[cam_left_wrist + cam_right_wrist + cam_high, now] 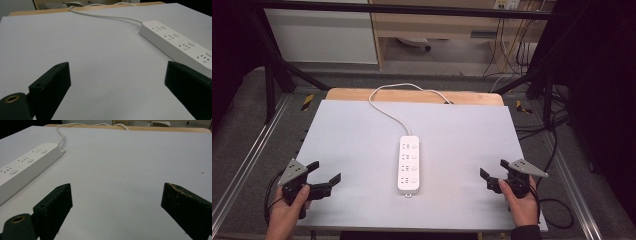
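A white power strip [409, 164] with several sockets lies lengthwise in the middle of the pale grey mat [362, 145]. Its white cord [384, 112] runs off the mat's far edge. My left gripper [324, 172] rests near the front left corner, jaws wide apart with nothing between them. In the left gripper view the power strip [175, 43] lies ahead to the right. My right gripper [493, 171] sits near the front right, also open and empty. Its own view has the power strip [25, 167] off to the left.
A wooden table edge [412, 95] shows beyond the mat. Black frame posts [272, 75] stand at the back corners, and metal rails [242, 165] run along both sides. Loose cables [557, 205] lie to the right of the mat.
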Available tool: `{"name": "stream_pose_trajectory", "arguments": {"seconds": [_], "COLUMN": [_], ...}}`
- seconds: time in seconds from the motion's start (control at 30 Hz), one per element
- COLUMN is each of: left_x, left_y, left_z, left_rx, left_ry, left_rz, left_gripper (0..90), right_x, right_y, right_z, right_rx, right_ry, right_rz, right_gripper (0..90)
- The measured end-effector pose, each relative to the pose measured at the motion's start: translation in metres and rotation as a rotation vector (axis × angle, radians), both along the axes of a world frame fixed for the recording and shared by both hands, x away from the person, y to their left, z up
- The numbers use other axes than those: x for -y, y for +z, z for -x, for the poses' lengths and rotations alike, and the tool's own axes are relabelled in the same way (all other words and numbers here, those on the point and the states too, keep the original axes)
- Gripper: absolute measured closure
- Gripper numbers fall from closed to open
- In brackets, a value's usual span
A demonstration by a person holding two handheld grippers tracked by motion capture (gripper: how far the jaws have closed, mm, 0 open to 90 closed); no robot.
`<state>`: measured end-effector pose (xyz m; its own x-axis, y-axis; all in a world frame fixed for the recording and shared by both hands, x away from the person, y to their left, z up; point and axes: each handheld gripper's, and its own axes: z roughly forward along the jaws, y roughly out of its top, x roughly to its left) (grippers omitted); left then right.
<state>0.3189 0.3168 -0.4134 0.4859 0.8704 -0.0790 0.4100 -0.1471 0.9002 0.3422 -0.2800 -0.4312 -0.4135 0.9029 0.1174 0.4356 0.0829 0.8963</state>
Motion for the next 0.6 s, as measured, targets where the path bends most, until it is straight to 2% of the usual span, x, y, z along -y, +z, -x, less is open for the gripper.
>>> {"name": "stream_pose_trajectory", "arguments": {"seconds": [0.4,0.5,0.6], "left_x": [0.001,0.002,0.003], "left_y": [0.0,-0.001,-0.001], "left_z": [0.0,0.0,0.0], "left_rx": [-0.002,-0.004,-0.005], "left_ry": [-0.01,-0.015,-0.016], "left_rz": [-0.006,-0.01,-0.01], "left_gripper": [6.7,6.7,6.7], "right_x": [-0.002,-0.005,-0.011], "right_y": [0.003,0.009,0.019], "right_z": [0.001,0.003,0.006], "right_rx": [-0.024,-0.013,0.022], "right_ry": [-0.007,-0.005,0.001], "right_rz": [0.004,-0.003,-0.016], "right_gripper": [5.9,5.5,5.4]}}
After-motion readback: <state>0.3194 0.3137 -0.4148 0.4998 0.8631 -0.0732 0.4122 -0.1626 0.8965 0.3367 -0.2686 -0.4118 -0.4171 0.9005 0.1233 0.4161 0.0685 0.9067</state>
